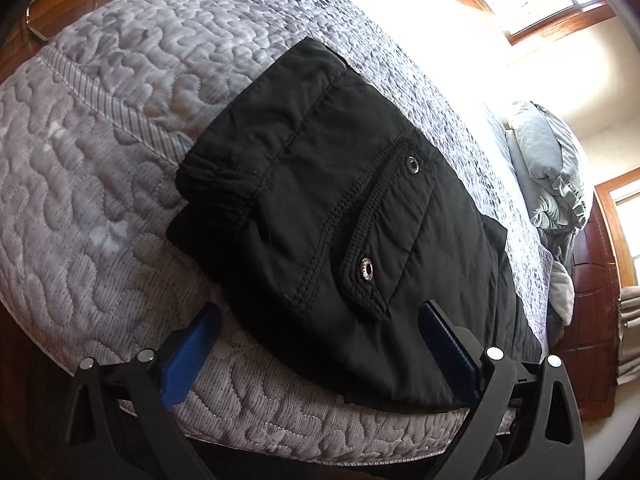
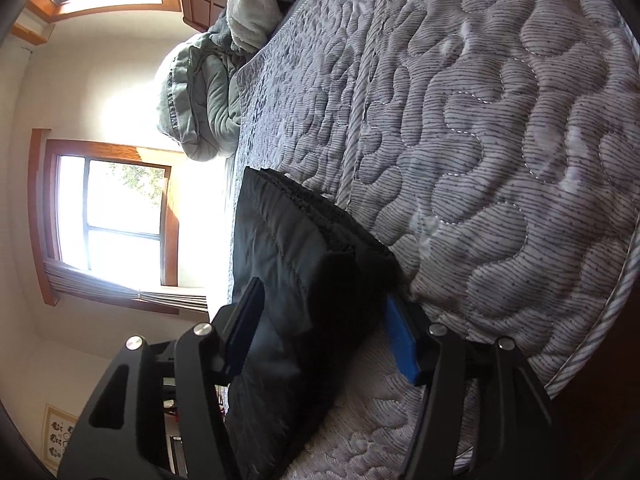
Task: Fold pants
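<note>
Black pants lie folded into a thick bundle on a grey quilted bed, with a snap-button pocket flap facing up. My left gripper is open, its blue pads either side of the bundle's near edge, not pinching it. In the right wrist view the same pants show edge-on as stacked layers. My right gripper is open with its jaws wide around the bundle's end, one blue pad on the bed side and the other dark pad on the outer side.
Grey-green bedding and a white blanket are piled at the head of the bed. A wood-framed window and a wooden headboard are beyond. The bed's near edge runs just under my left gripper.
</note>
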Tool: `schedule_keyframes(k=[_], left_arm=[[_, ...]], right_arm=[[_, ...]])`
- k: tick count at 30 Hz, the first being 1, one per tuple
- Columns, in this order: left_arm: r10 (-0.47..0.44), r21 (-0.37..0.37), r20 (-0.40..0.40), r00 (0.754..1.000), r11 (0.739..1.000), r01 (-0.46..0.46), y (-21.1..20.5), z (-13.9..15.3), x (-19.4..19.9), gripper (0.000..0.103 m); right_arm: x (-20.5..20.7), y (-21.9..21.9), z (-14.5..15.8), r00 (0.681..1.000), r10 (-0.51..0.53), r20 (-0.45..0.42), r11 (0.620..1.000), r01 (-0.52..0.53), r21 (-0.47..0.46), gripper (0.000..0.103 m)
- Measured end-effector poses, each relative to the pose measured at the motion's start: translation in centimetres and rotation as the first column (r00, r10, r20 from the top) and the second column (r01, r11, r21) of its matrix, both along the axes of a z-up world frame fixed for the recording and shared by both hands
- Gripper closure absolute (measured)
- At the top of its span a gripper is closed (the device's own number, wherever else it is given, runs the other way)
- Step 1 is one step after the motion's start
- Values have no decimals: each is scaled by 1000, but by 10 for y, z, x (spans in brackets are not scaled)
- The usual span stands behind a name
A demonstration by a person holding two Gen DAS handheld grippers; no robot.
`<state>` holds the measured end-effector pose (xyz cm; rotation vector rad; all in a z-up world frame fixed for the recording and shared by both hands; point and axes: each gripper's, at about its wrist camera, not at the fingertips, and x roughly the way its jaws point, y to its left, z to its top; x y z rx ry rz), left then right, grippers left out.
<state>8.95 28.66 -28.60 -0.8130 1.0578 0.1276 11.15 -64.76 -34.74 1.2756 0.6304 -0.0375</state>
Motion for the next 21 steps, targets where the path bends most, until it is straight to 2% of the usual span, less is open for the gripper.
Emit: schedule_keyframes(k=[5,6,8,11,17,21], left_arm=[[-8,3,-14,1000,1000,9,-2,-1,3,4],[-10,3,-15,1000,1000,10,-4,-2,4,4],[-15,5,-16,1000,1000,15,-7,-2,6,4],[-18,5,-17,1000,1000,18,-11,-1,9,4],[-16,-2,-5,1000,1000,16,-10,0,10,4],[-13,-12,9,1000,1000,13,-8,0,6,4]], right_arm=[[7,2,1,999,-1,49,1000,1,1,38],[6,3,1,998,3,61,1000,-3,4,40],[8,3,-2,997,23,68,1000,-24,19,67],[6,6,5,996,27,86,1000,-28,3,80],[16,17,44,994,58,94,994,-49,-95,84],[25,33,80,992,106,71,972,-88,-219,85]])
